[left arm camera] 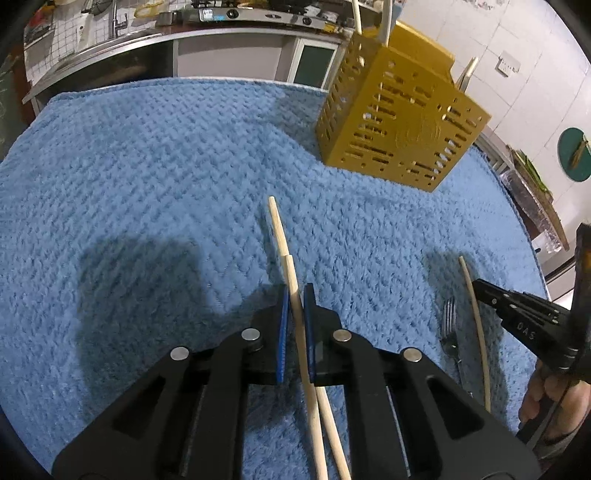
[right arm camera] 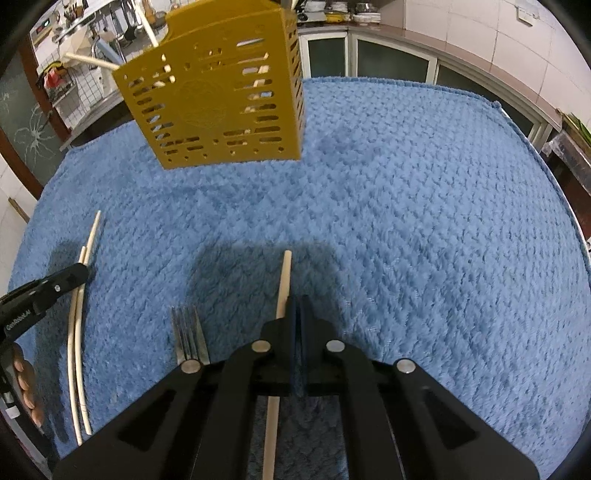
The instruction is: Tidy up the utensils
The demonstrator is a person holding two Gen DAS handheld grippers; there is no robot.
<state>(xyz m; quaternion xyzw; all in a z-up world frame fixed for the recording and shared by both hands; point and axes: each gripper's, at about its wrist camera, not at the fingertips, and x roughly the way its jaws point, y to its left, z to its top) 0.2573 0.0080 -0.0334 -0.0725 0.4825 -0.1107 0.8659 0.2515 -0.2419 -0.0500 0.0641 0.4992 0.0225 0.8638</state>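
Note:
My left gripper [left arm camera: 297,291] is shut on a pair of wooden chopsticks [left arm camera: 282,240], which run between its blue pads and point away over the blue cloth [left arm camera: 147,184]. The same pair of chopsticks [right arm camera: 75,350] shows at the left of the right wrist view, under the left gripper's tip [right arm camera: 79,271]. My right gripper [right arm camera: 300,301] has its pads pressed together with nothing between them. A single chopstick [right arm camera: 285,277] lies just left of its left finger and passes under it. A metal fork [right arm camera: 189,332] rests on the cloth further left. The yellow slotted utensil holder [right arm camera: 218,96] stands at the back.
Pale sticks and handles [left arm camera: 356,18] poke out of the utensil holder [left arm camera: 399,122]. The fork [left arm camera: 450,325] and single chopstick [left arm camera: 476,317] lie beside the right gripper [left arm camera: 480,286]. A person's hand [left arm camera: 546,398] grips its handle. Kitchen counters and cabinets ring the cloth-covered table.

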